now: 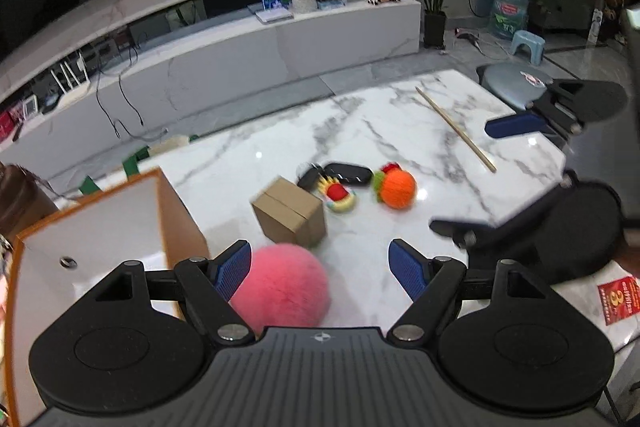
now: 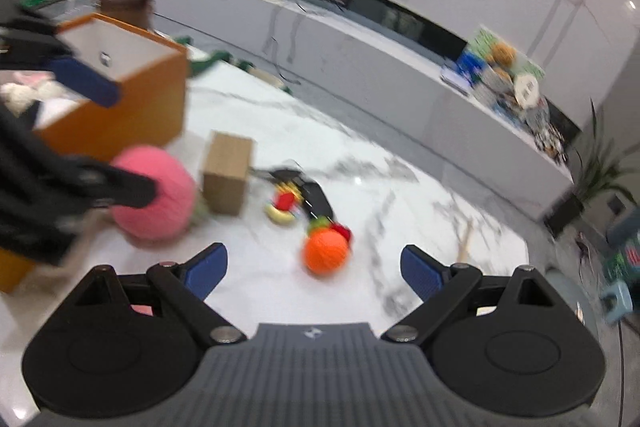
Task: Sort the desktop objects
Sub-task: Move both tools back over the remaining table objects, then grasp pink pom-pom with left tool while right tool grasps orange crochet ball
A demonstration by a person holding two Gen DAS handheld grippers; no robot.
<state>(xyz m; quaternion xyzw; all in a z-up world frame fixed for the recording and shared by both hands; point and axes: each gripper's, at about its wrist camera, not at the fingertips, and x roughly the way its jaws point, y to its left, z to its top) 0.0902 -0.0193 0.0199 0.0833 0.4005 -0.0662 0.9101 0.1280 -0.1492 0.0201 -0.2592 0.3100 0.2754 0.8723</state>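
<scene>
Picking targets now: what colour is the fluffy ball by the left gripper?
Pink, clearest in the left wrist view.

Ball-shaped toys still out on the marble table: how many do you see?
2. The pink fuzzy ball sits between the open left gripper fingers, beside the orange box. The orange yarn ball lies mid-table, ahead of the open right gripper. Others may be hidden inside the box.

Fluffy ball (image 1: 280, 287) lies before the cardboard cube (image 1: 290, 213), storage box (image 1: 100, 227) at its left

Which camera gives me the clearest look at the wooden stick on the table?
The left wrist view: the wooden stick lies in full length on the marble, sharp. The right wrist view shows only a blurred stub of it beside the right gripper's finger.
</scene>
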